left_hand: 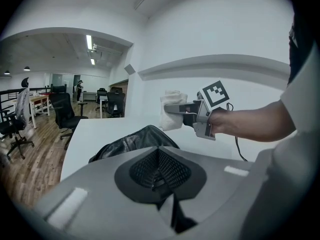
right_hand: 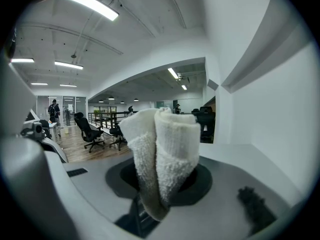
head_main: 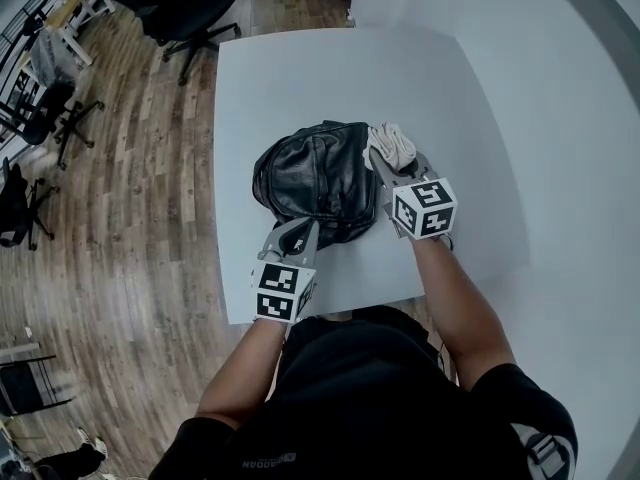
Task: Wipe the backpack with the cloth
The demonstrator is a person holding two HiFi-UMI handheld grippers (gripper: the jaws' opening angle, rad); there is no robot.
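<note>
Head view: the black backpack (head_main: 315, 178) lies slumped at the middle of the white worktop (head_main: 300, 78). The left tool (head_main: 300, 231) rests at its near edge. The right tool (head_main: 380, 160) sits at its right side, carrying the pale cloth (head_main: 393, 146).

Left gripper view: this tool's jaws stand together, mesh pads meeting, with nothing visible between them. The backpack lies just beyond the tips.

Right gripper view: the jaws are clamped on the lower part of the folded cloth, and a thick wad stands out past the tips.

The cloth looks light, soft and fluffy, so the free wad should do the wiping. The backpack's glossy, creased skin suggests a soft, limp bag that may dent or slide under pressure. It is best steadied at the near edge or a seam.
</note>
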